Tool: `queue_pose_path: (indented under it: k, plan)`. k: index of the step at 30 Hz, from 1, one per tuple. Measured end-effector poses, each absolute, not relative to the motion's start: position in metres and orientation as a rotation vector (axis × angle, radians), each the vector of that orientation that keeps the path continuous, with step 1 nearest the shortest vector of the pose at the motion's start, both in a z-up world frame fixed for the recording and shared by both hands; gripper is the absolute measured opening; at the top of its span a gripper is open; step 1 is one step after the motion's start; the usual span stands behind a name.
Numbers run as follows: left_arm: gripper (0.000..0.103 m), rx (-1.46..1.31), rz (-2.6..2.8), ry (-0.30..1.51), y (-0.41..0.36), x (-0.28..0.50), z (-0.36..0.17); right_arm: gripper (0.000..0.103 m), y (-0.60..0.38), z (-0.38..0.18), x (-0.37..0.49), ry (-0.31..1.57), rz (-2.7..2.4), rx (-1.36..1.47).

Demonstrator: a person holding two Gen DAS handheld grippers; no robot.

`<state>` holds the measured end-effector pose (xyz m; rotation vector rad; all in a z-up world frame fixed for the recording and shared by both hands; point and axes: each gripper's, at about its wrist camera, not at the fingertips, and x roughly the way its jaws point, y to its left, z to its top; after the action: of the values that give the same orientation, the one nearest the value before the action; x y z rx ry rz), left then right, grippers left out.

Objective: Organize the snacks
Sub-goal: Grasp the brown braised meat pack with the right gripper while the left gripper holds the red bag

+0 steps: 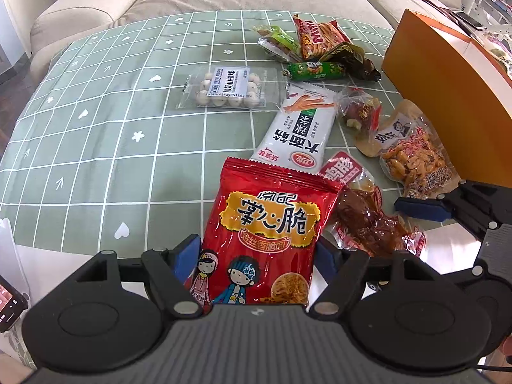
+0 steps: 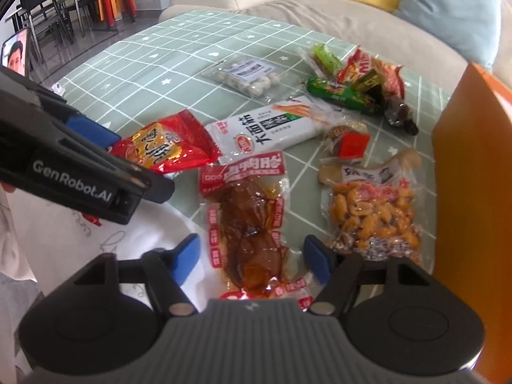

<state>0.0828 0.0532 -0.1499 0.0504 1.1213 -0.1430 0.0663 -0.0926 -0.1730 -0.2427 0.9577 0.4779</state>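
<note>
My left gripper [image 1: 256,256] grasps the red crisp bag [image 1: 265,233] above the table's near edge, while my right gripper [image 2: 252,259], jaws apart around the braised meat pack [image 2: 252,224], may pinch only slippery film and lose it.

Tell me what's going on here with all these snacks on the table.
A person is sorting snack packets with a handheld gripper in each hand. The left gripper has the red noodle-snack bag between its fingers, apparently clamped. The right gripper stands open around the brown braised-meat packet without pressing it. The other packets are scattered on the green checked tablecloth, beside an orange box.
</note>
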Motion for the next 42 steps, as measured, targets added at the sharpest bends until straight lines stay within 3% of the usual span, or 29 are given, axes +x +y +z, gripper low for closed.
queue_pose_path:
  k: [6, 10, 15, 16, 18, 25, 27, 28, 29, 36, 42]
  plan:
    - [0.085, 0.050, -0.138, 1.118, 0.053, 0.081, -0.146, 0.058, -0.090, -0.169, 0.059, 0.968, 0.453, -0.221]
    - [0.085, 0.047, -0.125, 1.117, 0.054, 0.078, -0.143, 0.048, -0.099, -0.159, 0.057, 0.972, 0.443, -0.122]
    - [0.085, 0.047, -0.117, 1.122, 0.054, 0.073, -0.139, 0.045, -0.101, -0.150, 0.051, 0.939, 0.428, -0.119]
    - [0.085, 0.049, -0.116, 1.121, 0.053, 0.071, -0.138, 0.019, -0.102, -0.146, 0.049, 0.927, 0.426, -0.118]
    - [0.085, 0.054, -0.114, 1.122, 0.052, 0.068, -0.137, 0.000, -0.105, -0.138, 0.048, 0.908, 0.404, -0.097]
    - [0.085, 0.082, -0.105, 1.143, 0.045, 0.060, -0.140, 0.001, -0.114, -0.136, 0.049, 0.940, 0.417, -0.026]
    - [0.085, 0.087, -0.089, 1.149, 0.046, 0.057, -0.141, 0.014, -0.117, -0.141, 0.051, 0.959, 0.426, 0.012]
    - [0.085, 0.088, -0.074, 1.153, 0.047, 0.057, -0.141, 0.033, -0.118, -0.143, 0.051, 0.965, 0.440, 0.028]
    - [0.085, 0.088, -0.055, 1.155, 0.049, 0.056, -0.142, 0.040, -0.116, -0.144, 0.050, 0.962, 0.450, 0.033]
    - [0.085, 0.065, 0.046, 1.168, 0.071, 0.058, -0.145, 0.049, -0.095, -0.160, 0.068, 0.961, 0.520, -0.010]
    - [0.085, 0.019, 0.061, 1.181, 0.083, 0.061, -0.147, 0.049, -0.088, -0.171, 0.079, 0.960, 0.527, 0.027]
